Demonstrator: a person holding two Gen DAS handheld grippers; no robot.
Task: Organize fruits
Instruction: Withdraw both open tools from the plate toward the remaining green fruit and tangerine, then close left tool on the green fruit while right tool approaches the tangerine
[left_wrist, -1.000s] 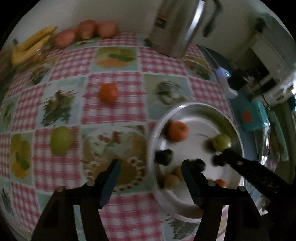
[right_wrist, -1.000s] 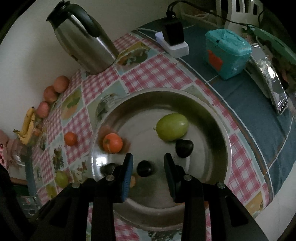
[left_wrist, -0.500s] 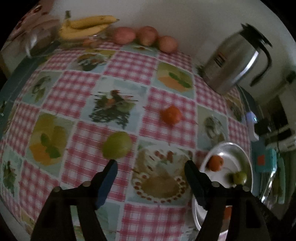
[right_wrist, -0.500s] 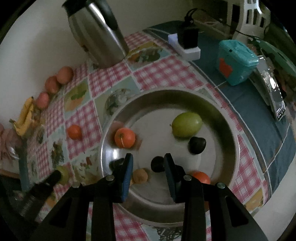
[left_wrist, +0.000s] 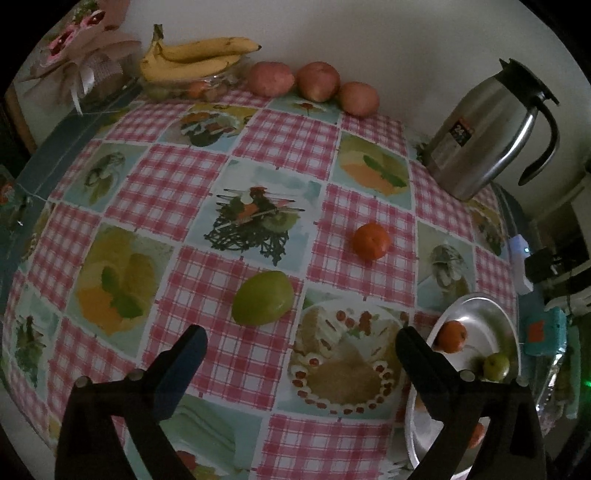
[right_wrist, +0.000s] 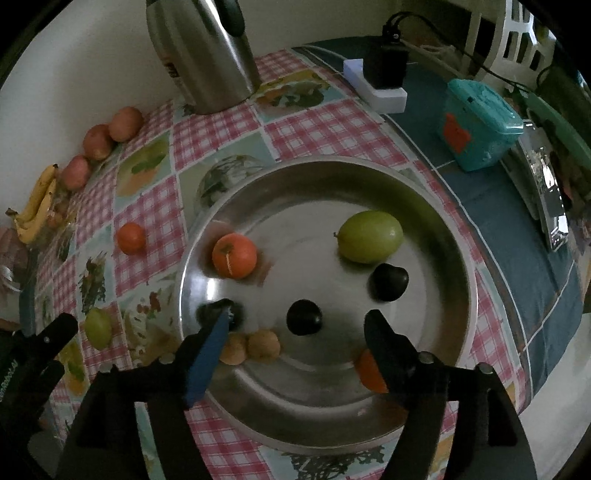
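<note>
A green fruit (left_wrist: 263, 302) and an orange (left_wrist: 371, 240) lie on the checked tablecloth. My left gripper (left_wrist: 300, 341) is open and empty, just short of the green fruit. A steel dish (right_wrist: 436, 236) holds an orange (right_wrist: 234, 255), a green fruit (right_wrist: 370, 236), dark plums (right_wrist: 304, 317), small tan fruits (right_wrist: 263, 344) and another orange (right_wrist: 369, 371). My right gripper (right_wrist: 298, 319) is open and empty above the dish's near side, around a dark plum. The dish also shows in the left wrist view (left_wrist: 480, 314). The loose fruits show at the left of the right wrist view (right_wrist: 98, 328).
A steel thermos jug (left_wrist: 484, 136) stands at the back. Three red apples (left_wrist: 318, 81) and bananas (left_wrist: 195, 59) line the wall. A teal box (right_wrist: 478, 123), a power strip with plug (right_wrist: 380, 86) and a phone (right_wrist: 546, 199) lie right of the dish.
My left gripper swung left from the dish to the loose green fruit and orange. My right gripper opened wider and pulled back a little over the dish.
</note>
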